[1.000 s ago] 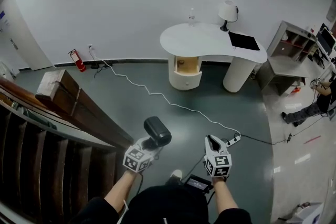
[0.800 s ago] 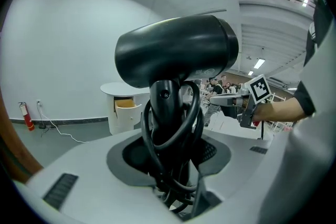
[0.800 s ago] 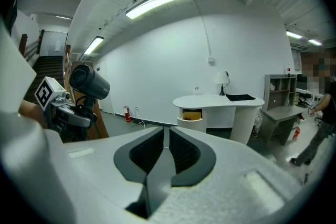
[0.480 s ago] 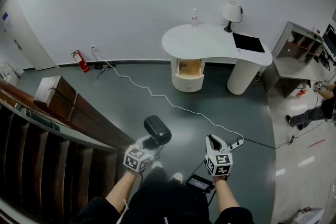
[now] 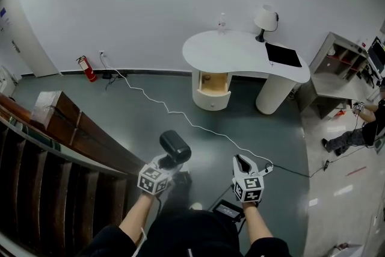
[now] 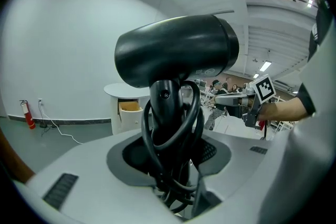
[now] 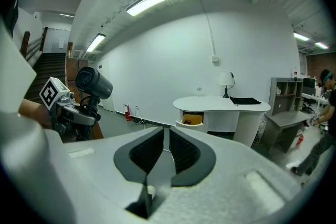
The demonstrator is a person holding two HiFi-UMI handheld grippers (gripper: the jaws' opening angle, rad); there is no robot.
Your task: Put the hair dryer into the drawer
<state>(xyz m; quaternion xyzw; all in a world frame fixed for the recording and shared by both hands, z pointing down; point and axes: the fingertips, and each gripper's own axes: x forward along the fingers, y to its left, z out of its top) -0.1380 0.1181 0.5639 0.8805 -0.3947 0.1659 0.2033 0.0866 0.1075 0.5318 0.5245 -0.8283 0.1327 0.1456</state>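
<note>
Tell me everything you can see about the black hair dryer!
The hair dryer is black, smooth and plastic-looking, with a fat round barrel lying sideways atop a straight handle. Its black cord is looped round the handle. It stands upright, handle pinched in the left gripper, held above the floor.

Hair dryer [image 6: 173,52] matt black plastic; desk [image 5: 234,52] smooth white; floor [image 5: 120,106] glossy grey.

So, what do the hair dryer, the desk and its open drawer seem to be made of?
The hair dryer is probably black plastic with a satin finish; its barrel shows soft highlights. The desk is smooth white, perhaps painted or laminated board; uniform, no grain. The drawer has a white front and a tan inside, possibly bare wood; too small to confirm.
</note>
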